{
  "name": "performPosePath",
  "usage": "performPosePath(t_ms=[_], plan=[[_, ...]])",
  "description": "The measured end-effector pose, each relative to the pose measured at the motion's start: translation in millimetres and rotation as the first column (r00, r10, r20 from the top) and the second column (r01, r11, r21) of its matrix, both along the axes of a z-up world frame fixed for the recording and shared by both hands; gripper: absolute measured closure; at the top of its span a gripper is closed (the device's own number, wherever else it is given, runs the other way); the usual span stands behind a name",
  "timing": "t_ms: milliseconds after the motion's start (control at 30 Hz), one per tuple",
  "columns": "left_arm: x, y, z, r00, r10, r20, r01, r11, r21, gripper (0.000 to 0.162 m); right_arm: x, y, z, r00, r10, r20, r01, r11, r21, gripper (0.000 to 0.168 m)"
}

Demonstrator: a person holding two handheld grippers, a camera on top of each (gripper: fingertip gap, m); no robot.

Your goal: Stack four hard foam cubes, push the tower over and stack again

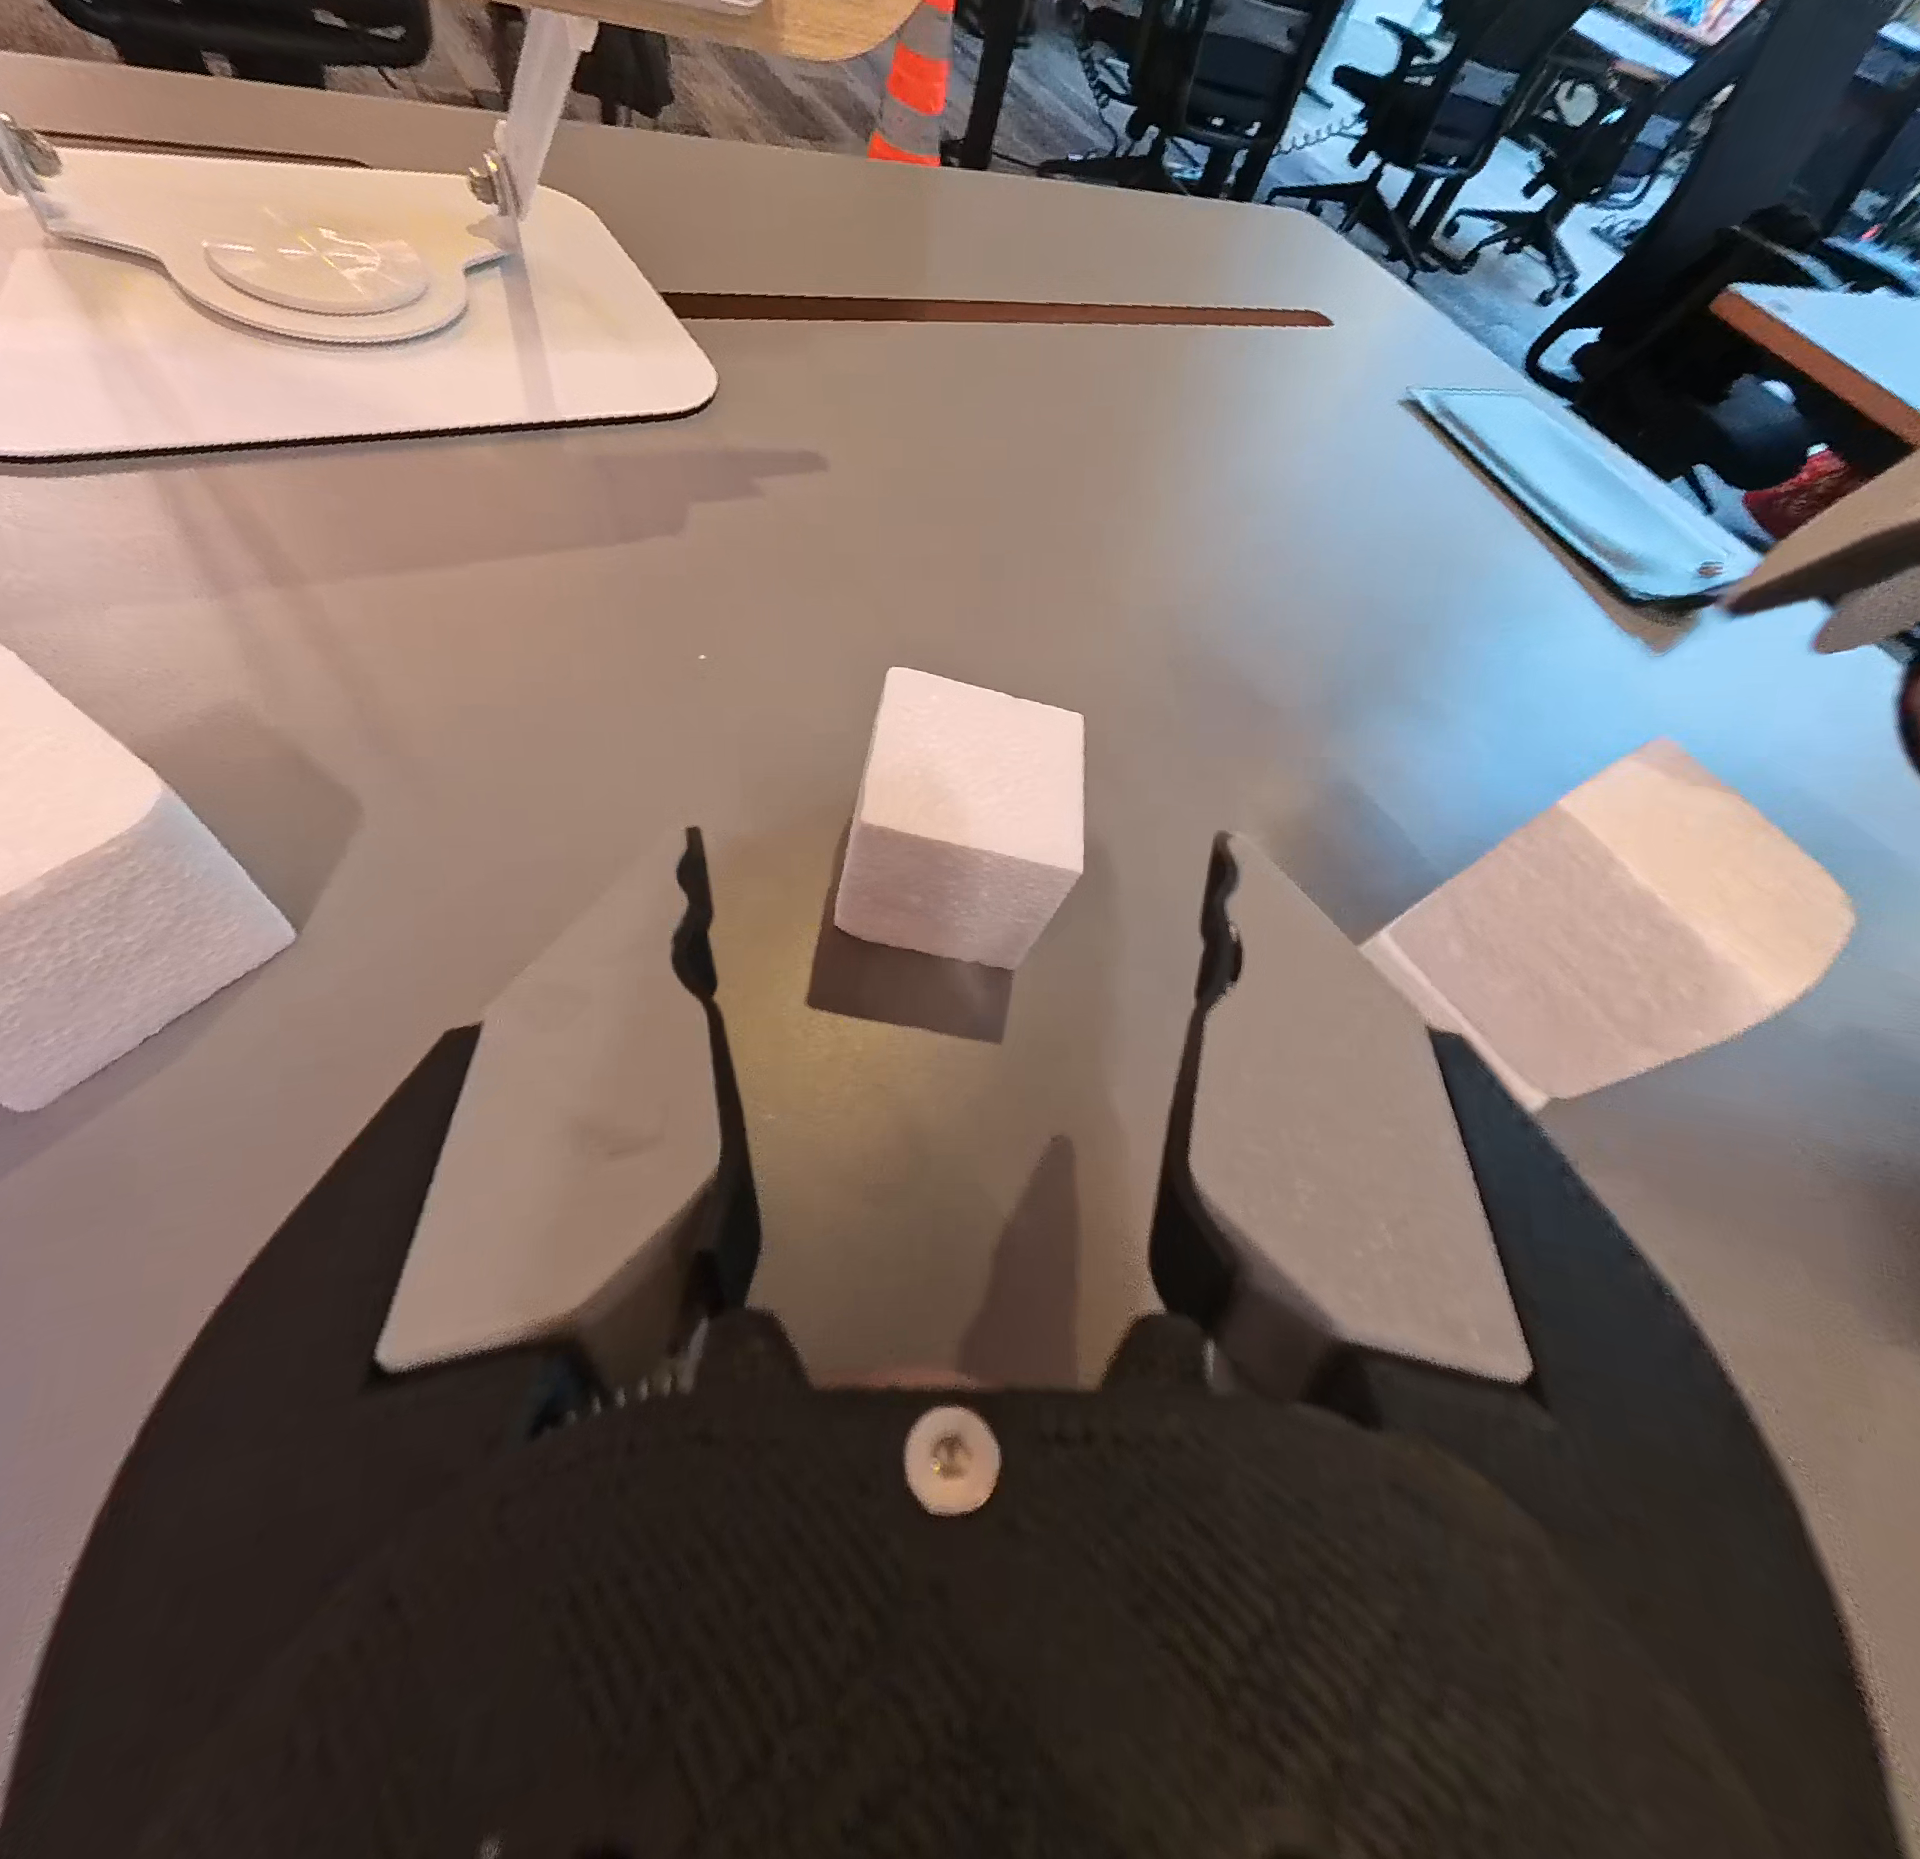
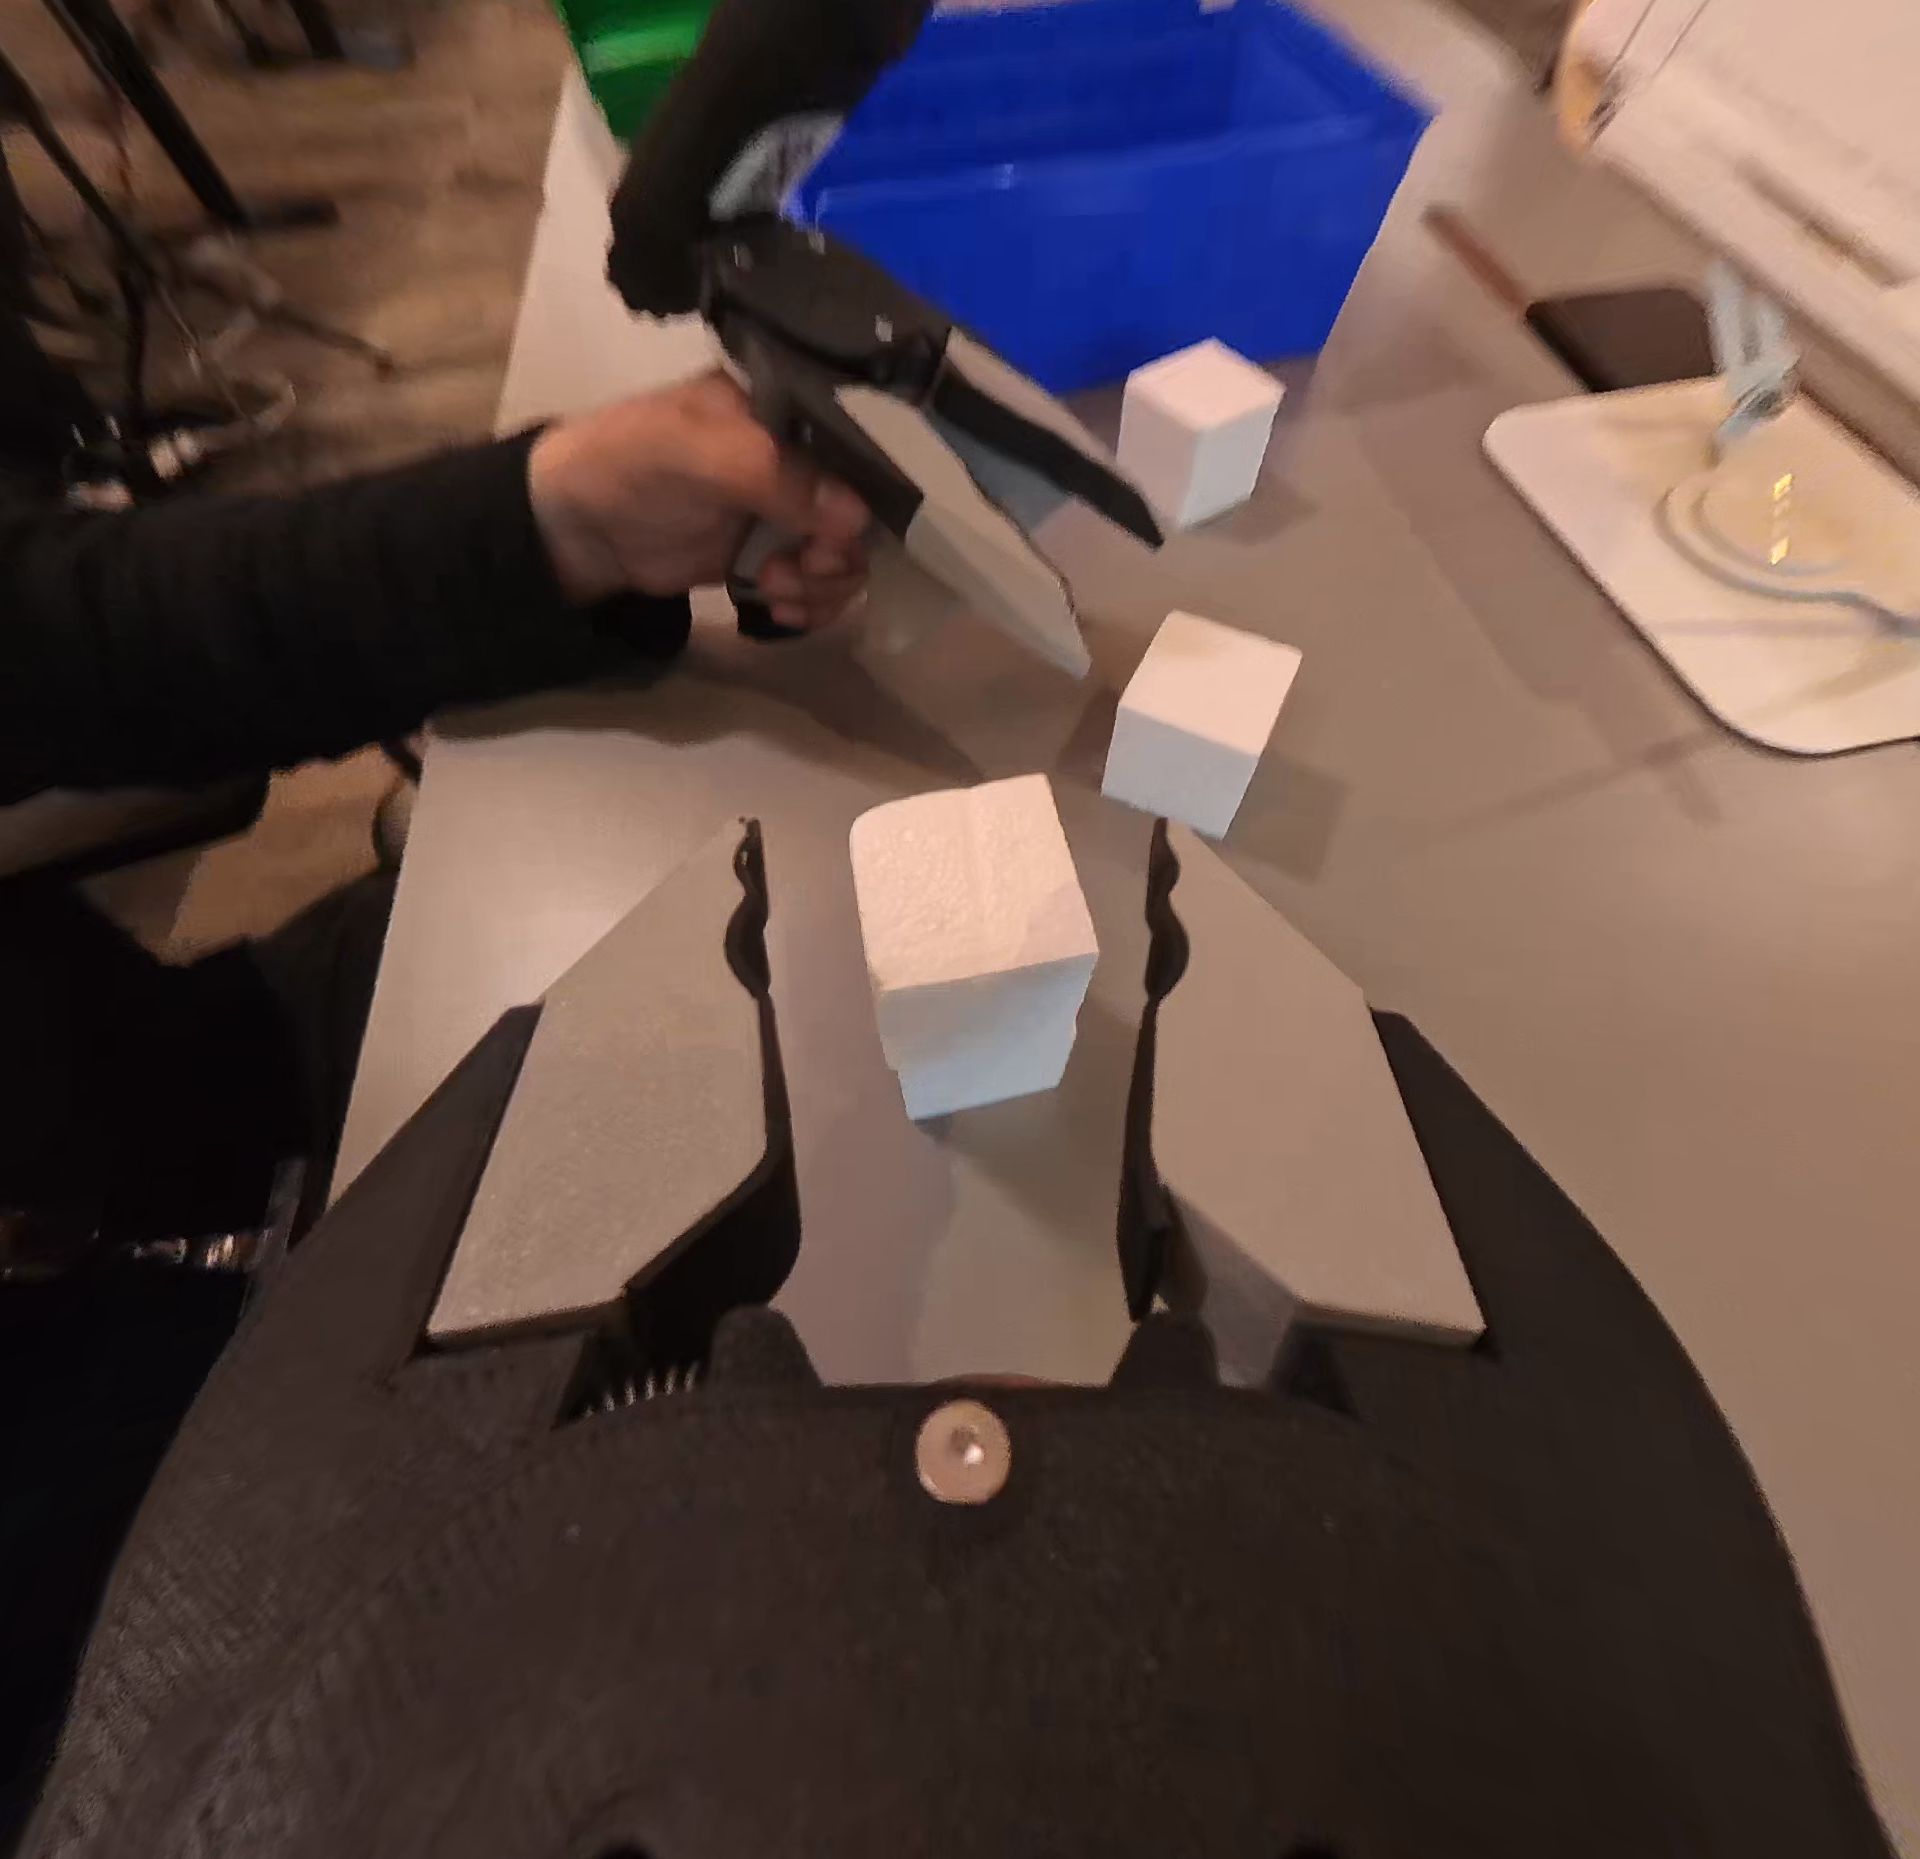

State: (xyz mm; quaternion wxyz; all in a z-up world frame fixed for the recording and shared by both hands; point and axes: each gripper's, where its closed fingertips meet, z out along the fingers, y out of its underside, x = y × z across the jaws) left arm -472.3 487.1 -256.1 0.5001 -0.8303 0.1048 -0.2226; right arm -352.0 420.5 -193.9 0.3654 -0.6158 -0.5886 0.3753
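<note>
Cubes of white hard foam, three in view, lying apart on the grey desk point(image 1: 1039, 521), none stacked, so building looks yet to begin. Left tongs point(image 1: 956, 874): wide apart, empty, aimed at the middle white foam cube point(image 1: 966, 833) just ahead of the tips, apparently lined up to take it. Right tongs point(image 2: 951, 874): likewise wide and empty, straddling the nearest white foam cube point(image 2: 971, 947) without touching it, seemingly ready to close. Far white foam cube point(image 2: 1195, 438) rests near a blue plastic bin point(image 2: 1122, 188) at the desk's back. Person's hand point(image 2: 675, 521) grips the left tool's handle. White stand base point(image 2: 1704, 583) sits off to one side, clear of the work.
</note>
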Motion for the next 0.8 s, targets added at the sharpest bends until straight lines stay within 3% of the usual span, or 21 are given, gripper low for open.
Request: performPosePath(t_ms=[133,233,467,667,767,800], plan=[[1.9,1.7,-8.2,0.997,-0.005,-0.075,0.005,1.000,-0.002,0.067,17.8,17.3,7.9,0.975,-0.084,-0.204,0.082,0.997,-0.016,0.102],[2.3,3.6,-15.4,0.985,-0.002,-0.175,0.003,1.000,0.006,0.067,33.2,32.5,-2.9,0.952,-0.146,-0.270,0.130,0.989,-0.074,0.102],[6.8,16.1,-37.7,0.916,0.006,-0.401,-0.004,1.000,0.004,0.072,44.3,47.6,-0.7,0.925,-0.218,-0.312,0.202,0.976,-0.084,0.107],[16.8,25.2,-46.7,0.898,-0.022,-0.439,0.004,0.999,-0.040,0.079,38.8,37.8,0.1,0.936,-0.187,-0.298,0.190,0.982,-0.019,0.111],[17.1,25.4,-51.3,0.885,-0.031,-0.465,0.004,0.998,-0.060,0.102,36.0,36.3,-1.3,0.938,-0.183,-0.293,0.182,0.983,-0.029,0.113],[17.6,25.3,-50.8,0.888,-0.035,-0.459,0.009,0.998,-0.059,0.102,35.1,35.5,-2.0,0.939,-0.180,-0.293,0.178,0.983,-0.035,0.113]])
